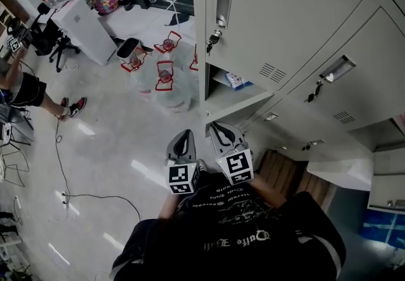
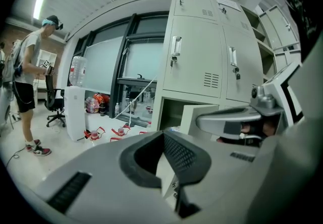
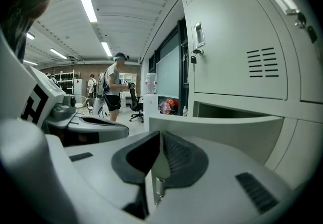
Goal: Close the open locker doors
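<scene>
The grey lockers (image 1: 285,26) fill the right of the head view. One lower compartment (image 1: 231,93) stands open, and its door (image 2: 202,117) (image 3: 227,137) is swung out towards me. Above it is a closed door with a handle (image 1: 221,11) and keys in the lock. My left gripper (image 1: 183,142) (image 2: 162,137) and right gripper (image 1: 223,132) (image 3: 160,134) are side by side just in front of the open compartment. Both have their tips together with nothing between them. The right gripper's tip is in front of the door's face; I cannot tell if it touches.
Several large water bottles (image 1: 166,77) with red handles lie on the floor left of the lockers. Behind them is a white water dispenser (image 1: 82,26). A person (image 1: 25,90) (image 2: 28,76) stands at the far left by an office chair. A cable (image 1: 95,196) lies on the floor.
</scene>
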A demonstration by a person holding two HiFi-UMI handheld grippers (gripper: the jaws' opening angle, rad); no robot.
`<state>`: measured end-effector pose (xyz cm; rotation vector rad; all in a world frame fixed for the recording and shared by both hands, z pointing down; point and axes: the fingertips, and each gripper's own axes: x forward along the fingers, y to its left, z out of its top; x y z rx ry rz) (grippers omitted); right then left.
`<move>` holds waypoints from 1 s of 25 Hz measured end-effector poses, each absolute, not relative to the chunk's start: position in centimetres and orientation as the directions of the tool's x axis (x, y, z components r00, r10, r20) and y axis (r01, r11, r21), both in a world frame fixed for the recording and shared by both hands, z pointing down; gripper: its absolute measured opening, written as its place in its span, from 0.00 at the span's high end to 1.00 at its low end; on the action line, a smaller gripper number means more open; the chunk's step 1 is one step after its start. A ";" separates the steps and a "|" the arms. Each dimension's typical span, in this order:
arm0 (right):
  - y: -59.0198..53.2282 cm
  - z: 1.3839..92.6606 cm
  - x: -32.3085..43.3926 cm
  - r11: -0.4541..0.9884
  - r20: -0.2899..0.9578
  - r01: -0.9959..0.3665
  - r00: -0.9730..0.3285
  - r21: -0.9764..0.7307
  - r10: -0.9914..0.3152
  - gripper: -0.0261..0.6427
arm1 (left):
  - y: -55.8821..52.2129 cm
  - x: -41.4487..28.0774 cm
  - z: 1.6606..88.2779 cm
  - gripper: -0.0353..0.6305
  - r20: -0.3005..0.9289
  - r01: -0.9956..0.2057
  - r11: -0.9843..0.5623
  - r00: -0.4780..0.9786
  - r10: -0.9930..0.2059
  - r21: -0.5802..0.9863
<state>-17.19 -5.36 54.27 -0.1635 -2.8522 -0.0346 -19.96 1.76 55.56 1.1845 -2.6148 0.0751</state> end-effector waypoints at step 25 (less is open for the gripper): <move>-11.1 54.9 -28.0 0.993 0.304 -0.122 -0.946 -0.007 -0.114 0.93 | 0.8 -26.5 54.7 0.94 0.263 -0.852 0.520 -0.490 -0.831 0.057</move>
